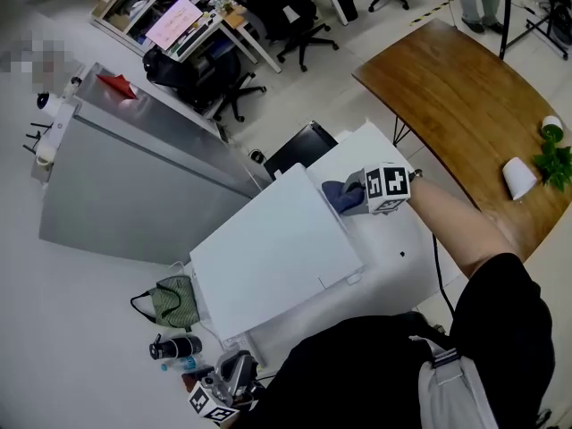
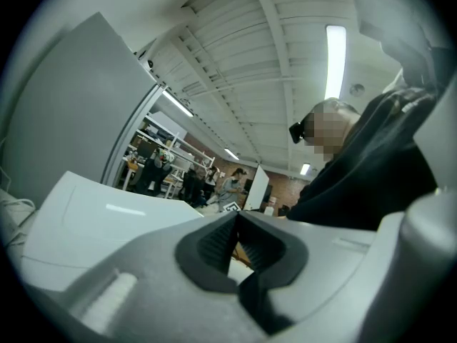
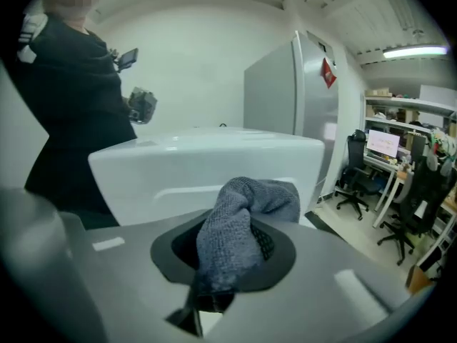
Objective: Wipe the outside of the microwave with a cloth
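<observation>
The white microwave (image 1: 268, 248) stands on a white table (image 1: 398, 257), its top facing the head view. My right gripper (image 1: 351, 197) is shut on a blue-grey cloth (image 1: 340, 195) and holds it against the microwave's right side, near the top edge. In the right gripper view the cloth (image 3: 239, 227) bunches out of the gripper (image 3: 228, 259), with the microwave (image 3: 214, 166) just beyond it. My left gripper (image 1: 237, 369) hangs low by my body, off the microwave's near left corner. In its own view this gripper (image 2: 235, 247) has its jaws together with nothing between them, beside the microwave (image 2: 93, 213).
A tall grey fridge (image 1: 134, 177) stands behind the microwave on the left. A green bag (image 1: 174, 300) and a dark bottle (image 1: 176, 347) lie near the left gripper. To the right is a wooden table (image 1: 447, 96) with a tipped white cup (image 1: 518, 177) and a plant (image 1: 556, 161). Office chairs (image 1: 299, 25) stand farther back.
</observation>
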Available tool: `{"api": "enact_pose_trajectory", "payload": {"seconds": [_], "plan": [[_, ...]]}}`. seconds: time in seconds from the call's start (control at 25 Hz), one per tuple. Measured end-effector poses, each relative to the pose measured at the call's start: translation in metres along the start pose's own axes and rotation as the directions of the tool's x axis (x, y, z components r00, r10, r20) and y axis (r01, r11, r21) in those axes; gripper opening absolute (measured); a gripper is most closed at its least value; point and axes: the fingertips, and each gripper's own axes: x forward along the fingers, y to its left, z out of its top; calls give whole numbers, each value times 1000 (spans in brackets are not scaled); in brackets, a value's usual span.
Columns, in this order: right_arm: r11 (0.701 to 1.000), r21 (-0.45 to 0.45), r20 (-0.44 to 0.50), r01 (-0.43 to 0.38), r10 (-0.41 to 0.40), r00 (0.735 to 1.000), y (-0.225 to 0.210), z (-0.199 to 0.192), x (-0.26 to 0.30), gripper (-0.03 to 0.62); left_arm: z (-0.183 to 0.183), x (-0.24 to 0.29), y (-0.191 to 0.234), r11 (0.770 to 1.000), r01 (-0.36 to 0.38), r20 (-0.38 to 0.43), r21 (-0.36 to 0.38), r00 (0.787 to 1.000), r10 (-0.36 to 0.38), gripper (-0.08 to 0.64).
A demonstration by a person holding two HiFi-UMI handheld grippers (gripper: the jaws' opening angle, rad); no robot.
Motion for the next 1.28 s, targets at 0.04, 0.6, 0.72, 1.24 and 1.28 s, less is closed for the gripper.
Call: {"api": "enact_pose_trajectory", "payload": {"seconds": [0.04, 0.6, 0.72, 1.24, 1.28], "plan": [[1000, -6, -2, -26, 26, 1000, 25, -3, -2, 67, 0, 4, -1, 1000, 27, -7, -1, 1000, -27, 3], [995, 97, 22, 18, -20, 1000, 134, -13, -40, 67, 5, 12, -6, 967, 253, -44, -20, 966, -254, 3], [964, 130, 70, 234, -244, 967, 45, 8, -64, 67, 8, -6, -3, 984, 180, -20, -8, 983, -180, 3], [976, 38, 19, 216, -216, 976, -101, 44, -7, 67, -2, -48, -22, 991, -132, 74, 4, 989, 131, 3], [980, 39, 28, 195, -196, 980, -94, 44, -7, 67, -3, -46, -24, 991, -132, 75, 5, 989, 131, 3]]}}
